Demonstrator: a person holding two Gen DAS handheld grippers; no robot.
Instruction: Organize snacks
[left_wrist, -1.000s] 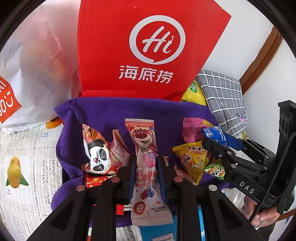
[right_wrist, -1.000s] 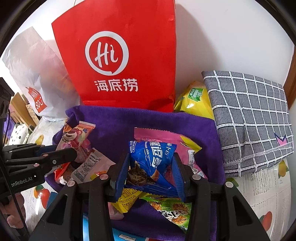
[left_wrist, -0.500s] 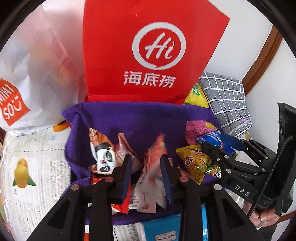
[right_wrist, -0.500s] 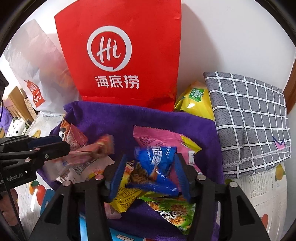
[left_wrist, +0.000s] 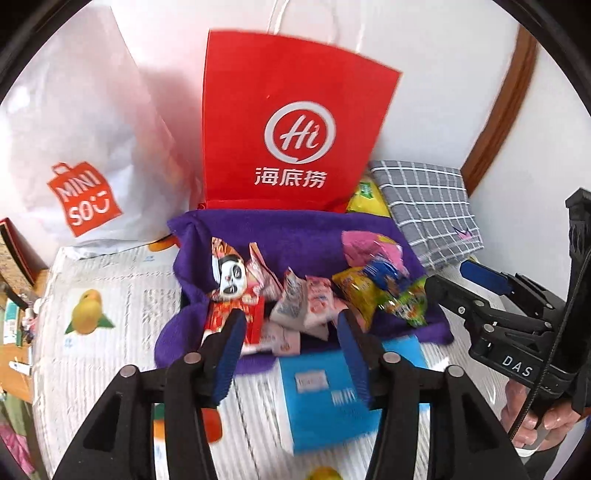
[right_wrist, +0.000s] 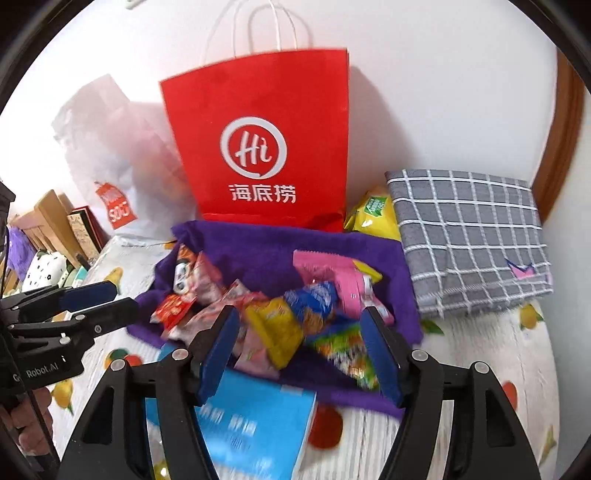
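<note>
The left gripper (left_wrist: 291, 345) has its jaws spreading apart with nothing pinched between them; the pink-and-white snack packets (left_wrist: 295, 306) lie loose just beyond its blue fingertips (left_wrist: 231, 338). To the left of those tips sits a red panda-face packet (left_wrist: 231, 288). The right gripper (right_wrist: 301, 345) is likewise opening its jaws, holding nothing; ahead of the gap lie a yellow packet (right_wrist: 275, 328), a blue packet (right_wrist: 314, 299) and a green packet (right_wrist: 345, 352), all loose. Farther out is a pink packet (right_wrist: 332, 271). All the snacks rest in a heap on a purple towel (right_wrist: 266, 247). Below both pairs of jaws lies a light-blue box (right_wrist: 255, 428) on a fruit-print cloth (left_wrist: 110, 325). Beyond the towel a red paper bag (right_wrist: 266, 147) stands against the wall, with a white plastic bag (left_wrist: 85, 166) to its left and a grey checked cloth (right_wrist: 469, 236) and a yellow bag (right_wrist: 373, 214) to its right.
</note>
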